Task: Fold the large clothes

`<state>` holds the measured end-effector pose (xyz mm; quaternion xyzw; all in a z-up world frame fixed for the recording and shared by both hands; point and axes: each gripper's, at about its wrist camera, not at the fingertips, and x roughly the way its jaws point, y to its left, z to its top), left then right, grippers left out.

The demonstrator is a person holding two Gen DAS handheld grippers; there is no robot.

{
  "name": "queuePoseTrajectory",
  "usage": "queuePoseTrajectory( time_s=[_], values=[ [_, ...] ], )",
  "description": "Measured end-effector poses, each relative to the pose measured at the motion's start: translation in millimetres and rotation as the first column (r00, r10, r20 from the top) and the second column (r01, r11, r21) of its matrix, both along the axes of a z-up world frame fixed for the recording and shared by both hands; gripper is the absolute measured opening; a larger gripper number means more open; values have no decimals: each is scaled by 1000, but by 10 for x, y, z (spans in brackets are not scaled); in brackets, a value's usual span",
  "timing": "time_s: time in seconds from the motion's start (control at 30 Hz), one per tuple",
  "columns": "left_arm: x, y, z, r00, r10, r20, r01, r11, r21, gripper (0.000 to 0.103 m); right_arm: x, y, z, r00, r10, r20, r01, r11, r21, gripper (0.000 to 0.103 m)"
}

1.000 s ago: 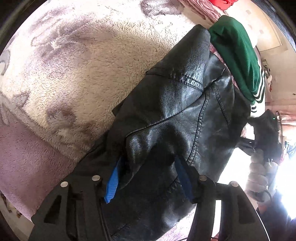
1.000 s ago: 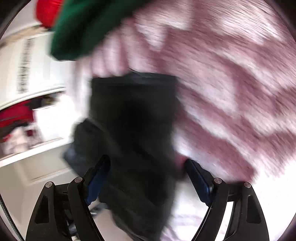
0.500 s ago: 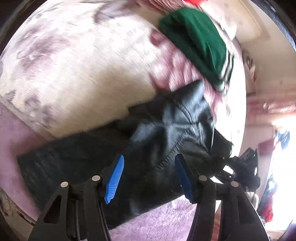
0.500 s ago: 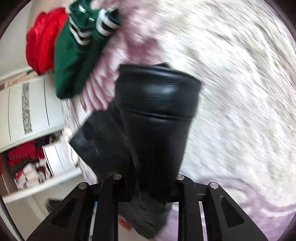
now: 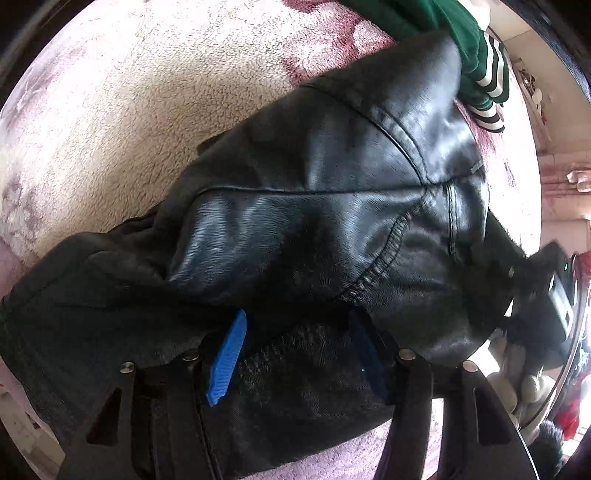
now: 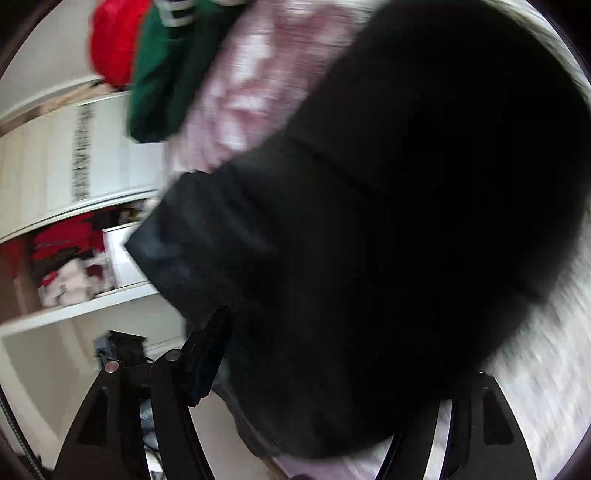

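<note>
A black leather jacket (image 5: 332, 221) lies bunched on a fluffy cream and pink blanket (image 5: 147, 110). My left gripper (image 5: 295, 356) points steeply down at it. Its jaws are opening, and a fold of leather sits between the blue pads (image 5: 227, 358) without being pinched. In the right wrist view the jacket (image 6: 406, 221) is a dark blur filling most of the frame. My right gripper (image 6: 332, 350) has its jaws opening wide with the jacket between them. Only its left finger (image 6: 207, 365) shows. The other is hidden behind the leather.
A green garment with white stripes (image 5: 443, 29) lies beyond the jacket, next to a red garment (image 6: 114, 40). White shelves (image 6: 74, 221) with clothes stand off the bed's edge. A gloved hand (image 5: 517, 391) holds the right gripper at the jacket's right end.
The right gripper was clamped on the jacket and has now spread its jaws wide. The left gripper has moved in close over the jacket, which now fills its view.
</note>
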<state>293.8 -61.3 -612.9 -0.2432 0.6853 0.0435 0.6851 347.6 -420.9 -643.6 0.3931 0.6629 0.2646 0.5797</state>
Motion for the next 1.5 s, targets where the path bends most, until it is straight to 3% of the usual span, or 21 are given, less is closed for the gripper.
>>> queuePoseTrajectory(
  time_s=[0.2, 0.27, 0.3, 0.4, 0.57, 0.67, 0.8, 0.97, 1.03, 1.17, 1.2, 1.23, 1.27, 1.33, 1.37, 1.4, 1.43, 1.5],
  values=[
    [132, -35, -64, 1000, -5, -3, 5, 1000, 8, 65, 201, 287, -49, 998, -40, 40, 37, 996, 79, 74],
    [173, -52, -70, 1000, -5, 3, 5, 1000, 6, 65, 220, 303, -47, 998, -54, 44, 50, 996, 79, 56],
    [187, -60, -76, 1000, -4, 5, 4, 1000, 2, 65, 219, 301, -45, 998, -53, 39, 50, 996, 69, 37],
    [249, -97, -90, 1000, -15, 7, 15, 1000, 0, 66, 186, 284, 19, 997, -68, 43, 65, 995, 77, 25],
    [221, 81, -131, 1000, 0, 4, 1, 996, -85, 70, 168, 384, 293, 994, -66, 83, 60, 995, 76, 20],
    [240, 221, -161, 999, 49, -15, -51, 982, -180, 72, 174, 528, 523, 992, -32, 120, 23, 997, 74, 20],
    [158, 342, -73, 995, 97, -8, -96, 963, -252, 72, 131, 677, 825, 985, 16, 174, -25, 999, 47, 19],
    [-357, 728, 306, 977, 214, 7, -207, 951, -228, 71, -17, 959, 1295, 957, 102, 270, -100, 995, -22, 18],
    [-633, 937, 475, 964, 265, 17, -257, 945, -203, 71, -121, 1169, 1547, 929, 170, 329, -151, 985, -80, 18],
    [-1347, 1451, 877, 919, 393, 30, -386, 913, -130, 71, -467, 1799, 2057, 815, 364, 451, -292, 930, -222, 18],
    [-1544, 1560, 942, 907, 420, 33, -415, 904, -102, 71, -646, 2079, 2196, 750, 452, 484, -351, 891, -288, 18],
    [-1727, 1660, 1027, 894, 447, 37, -443, 893, -71, 71, -927, 2460, 2309, 655, 561, 506, -421, 827, -372, 18],
    [-1886, 1782, 1109, 884, 465, 40, -464, 885, -45, 71, -927, 2460, 2309, 655, 561, 506, -421, 827, -372, 18],
    [-2154, 1897, 1192, 873, 487, 41, -488, 873, 15, 71, -1385, 2993, 2317, 513, 699, 498, -509, 715, -480, 20],
    [-2329, 1975, 1201, 868, 495, 30, -496, 866, 70, 71, -1511, 3133, 2281, 488, 728, 481, -533, 685, -496, 22],
    [-2494, 2043, 1185, 866, 500, 19, -499, 861, 102, 71, -1738, 3404, 2145, 462, 778, 426, -609, 628, -484, 29],
    [-2640, 2109, 1164, 858, 513, 11, -510, 852, 117, 71, -1839, 3536, 2050, 459, 800, 387, -658, 598, -457, 41],
    [-2857, 2241, 1179, 828, 560, 2, -557, 823, 110, 71, -2158, 3904, 1708, 450, 863, 230, -781, 506, -367, 50]
  ],
)
